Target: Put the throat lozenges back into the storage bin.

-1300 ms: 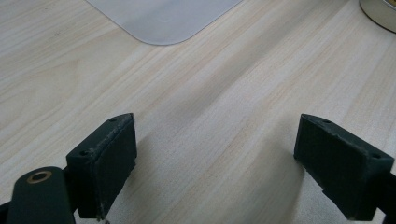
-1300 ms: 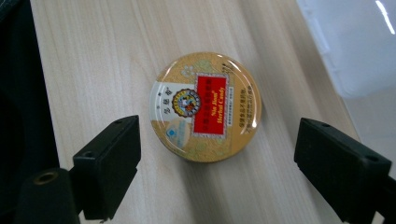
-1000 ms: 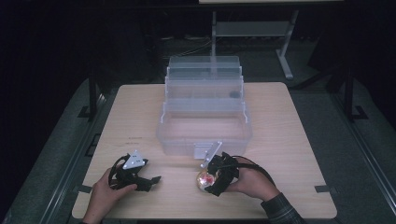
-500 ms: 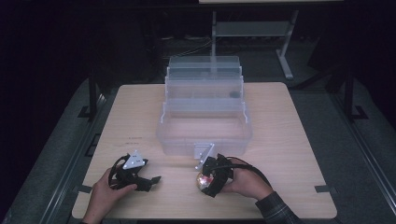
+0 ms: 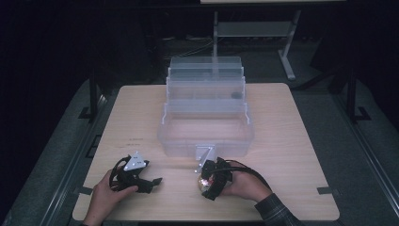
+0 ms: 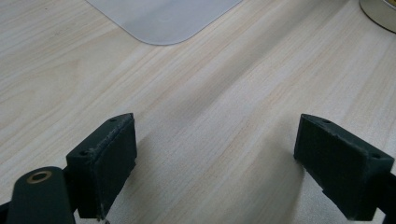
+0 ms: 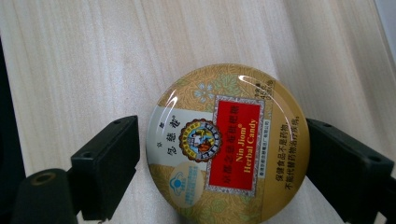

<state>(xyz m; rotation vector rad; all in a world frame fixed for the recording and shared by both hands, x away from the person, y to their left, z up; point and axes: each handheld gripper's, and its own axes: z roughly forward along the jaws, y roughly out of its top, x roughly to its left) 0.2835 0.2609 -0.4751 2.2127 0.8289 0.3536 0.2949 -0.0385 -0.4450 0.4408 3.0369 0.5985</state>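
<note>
The round gold candy tin with a red label [image 7: 224, 144] lies flat on the pale wooden surface [image 5: 291, 141], at 6 o'clock from the clear plastic stepped organiser box [image 5: 207, 122] and just beside its front wall. The right claw [image 7: 223, 158] straddles the tin: one black jaw stands at the tin's 9 o'clock edge, the other at its 3 o'clock edge. The jaws appear to touch or nearly touch the rim; whether they grip cannot be told, so the grasp is judged as just starting. Lifting and placing the tin, probably into the box, remain to be done.

The right hand [image 5: 242, 183] rests low on the surface, claw aimed toward 9 o'clock. The left claw [image 6: 219, 163] is spread wide over bare wood, holding nothing. The left hand [image 5: 106, 195] rests at the surface's 7 o'clock corner.
</note>
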